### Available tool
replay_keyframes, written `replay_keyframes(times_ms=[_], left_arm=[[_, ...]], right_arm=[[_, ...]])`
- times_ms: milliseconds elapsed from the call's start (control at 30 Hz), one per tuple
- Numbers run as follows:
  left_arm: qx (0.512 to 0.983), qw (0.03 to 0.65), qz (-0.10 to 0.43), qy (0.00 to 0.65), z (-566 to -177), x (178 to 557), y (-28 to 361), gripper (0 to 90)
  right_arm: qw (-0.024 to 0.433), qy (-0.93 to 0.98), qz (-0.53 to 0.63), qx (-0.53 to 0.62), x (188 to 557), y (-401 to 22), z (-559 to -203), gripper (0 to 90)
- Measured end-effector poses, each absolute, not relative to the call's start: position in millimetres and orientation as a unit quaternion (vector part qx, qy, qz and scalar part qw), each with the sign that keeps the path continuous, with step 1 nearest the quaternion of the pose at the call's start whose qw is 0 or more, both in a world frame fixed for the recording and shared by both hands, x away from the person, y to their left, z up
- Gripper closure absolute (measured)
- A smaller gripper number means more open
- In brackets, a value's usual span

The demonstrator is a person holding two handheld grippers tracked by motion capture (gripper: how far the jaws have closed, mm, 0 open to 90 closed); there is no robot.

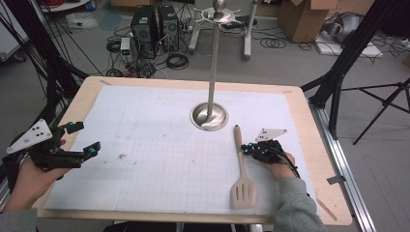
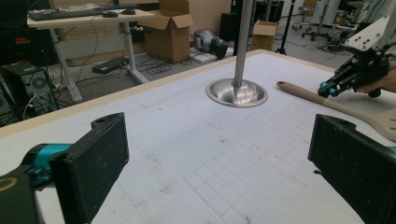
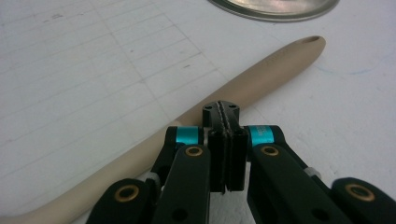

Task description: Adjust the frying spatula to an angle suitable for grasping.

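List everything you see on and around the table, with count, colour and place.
Spatula: one, beige, on the table's right side, handle pointing toward the stand.
Utensil stand: one, silver pole on a round base, table centre.
Table: one, light wood rim with a white grid mat.
Cardboard boxes: brown, on the floor beyond the table.
Computer towers: two, black, on the floor beyond the table.
Left gripper: one, black, jaws open, at the table's left edge.
Right gripper: one, black, jaws shut, empty, beside the spatula handle.
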State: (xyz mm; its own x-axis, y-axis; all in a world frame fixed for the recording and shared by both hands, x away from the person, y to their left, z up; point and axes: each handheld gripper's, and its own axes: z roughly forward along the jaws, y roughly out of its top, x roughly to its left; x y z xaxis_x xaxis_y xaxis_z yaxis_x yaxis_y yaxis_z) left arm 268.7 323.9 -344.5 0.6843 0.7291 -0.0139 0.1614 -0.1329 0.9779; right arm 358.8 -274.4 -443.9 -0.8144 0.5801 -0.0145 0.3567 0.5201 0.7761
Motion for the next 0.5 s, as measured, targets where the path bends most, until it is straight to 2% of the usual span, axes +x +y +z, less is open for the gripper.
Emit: replay_keyframes(times_ms=[233, 500], left_arm=[[0.713, 0.583, 0.241, 0.307, -343.7, 274.6, 320.0, 5.6], [0.716, 0.585, 0.233, 0.302, -344.5, 280.9, 313.4, 5.6]], right_arm=[[0.121, 0.861, 0.443, 0.217, 340.0, -267.5, -427.2, 90.0], [0.105, 0.885, 0.415, 0.183, 328.1, -251.2, -432.8, 90.0]])
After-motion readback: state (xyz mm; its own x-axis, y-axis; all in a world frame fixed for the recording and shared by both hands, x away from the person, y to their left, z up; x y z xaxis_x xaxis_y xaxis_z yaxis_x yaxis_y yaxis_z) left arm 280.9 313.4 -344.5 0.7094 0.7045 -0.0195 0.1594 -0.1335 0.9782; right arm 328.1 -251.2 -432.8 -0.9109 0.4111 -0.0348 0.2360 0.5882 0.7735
